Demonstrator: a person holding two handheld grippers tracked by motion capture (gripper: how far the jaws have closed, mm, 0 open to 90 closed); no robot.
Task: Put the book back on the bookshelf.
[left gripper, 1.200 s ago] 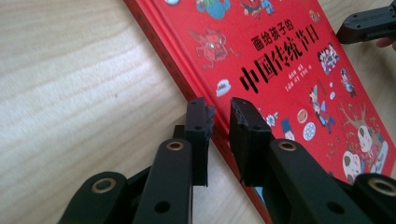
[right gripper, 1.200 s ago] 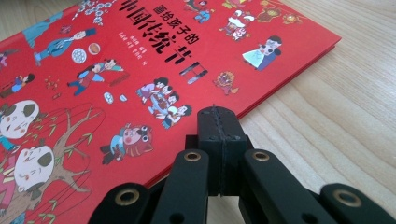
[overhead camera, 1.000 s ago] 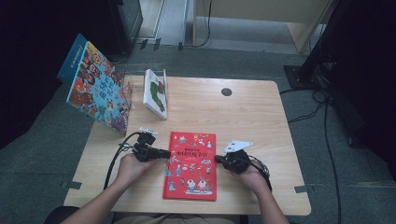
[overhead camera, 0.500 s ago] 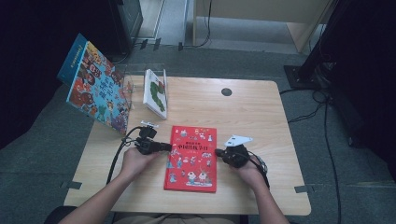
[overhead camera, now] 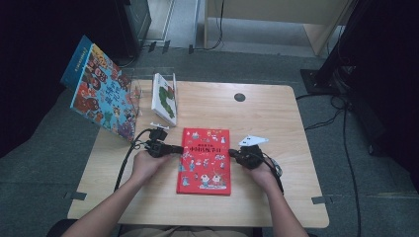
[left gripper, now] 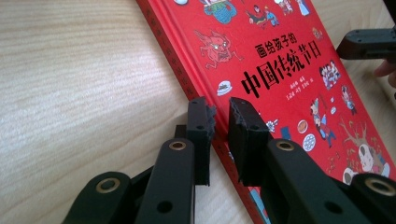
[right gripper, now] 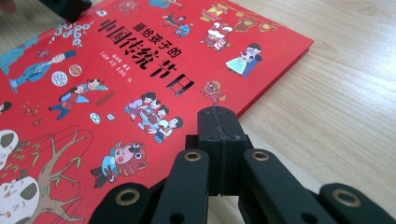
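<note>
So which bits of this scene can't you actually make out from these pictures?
- Red book: lower part of its cover is hidden behind the jaws in both gripper views.
- Left gripper: whether its pads touch the book's spine edge is unclear.
- White book: its cover is too small and blurred to read in the high view.
- Tilted blue book: its print is too small.

The book (overhead camera: 205, 160) has a bright red cover with black title characters and small many-coloured cartoon figures. Both tools, left (overhead camera: 174, 148) and right (overhead camera: 234, 154), are black. The desk (overhead camera: 267, 118) is pale wood with fine grain. At far left a blue book (overhead camera: 99, 96) bears crowded multicoloured figures; a white book (overhead camera: 165, 98) shows green and red.
</note>
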